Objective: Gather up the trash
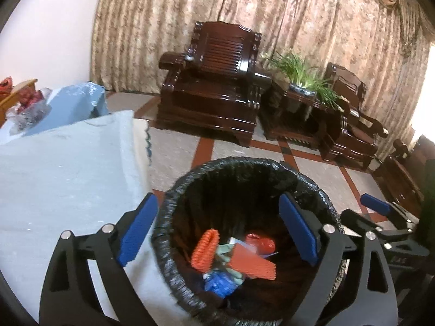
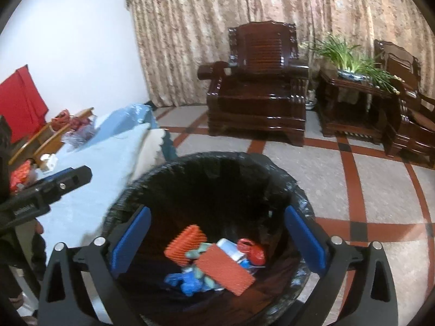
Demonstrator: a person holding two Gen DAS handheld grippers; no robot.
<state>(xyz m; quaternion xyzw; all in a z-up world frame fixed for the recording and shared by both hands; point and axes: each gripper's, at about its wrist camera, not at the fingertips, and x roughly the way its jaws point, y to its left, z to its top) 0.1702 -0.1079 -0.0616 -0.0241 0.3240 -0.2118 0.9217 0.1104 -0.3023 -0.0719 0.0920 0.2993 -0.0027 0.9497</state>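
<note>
Trash (image 1: 233, 258) lies in bin (image 1: 168, 203), directly below both grippers. L gripper (image 1: 217, 231) and R gripper (image 2: 217, 241) both released, nothing btwn jaws. Looks near done: orange mesh pieces, blue wad, red wrapper, white tube piled at bottom. Counter (image 1: 54, 176) just left of L gripper; more stuff at its far end, maybe left to collect.

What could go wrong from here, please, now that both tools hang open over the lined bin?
1. The left tool straddles the bin's rim; pulling away carelessly could snag the black liner or tip the bin.
2. The bin stands right against the blue-covered table, so a nudge might drag the cloth.
3. The orange ridged pieces lie loosely on top; later drops could bounce off them.
</note>
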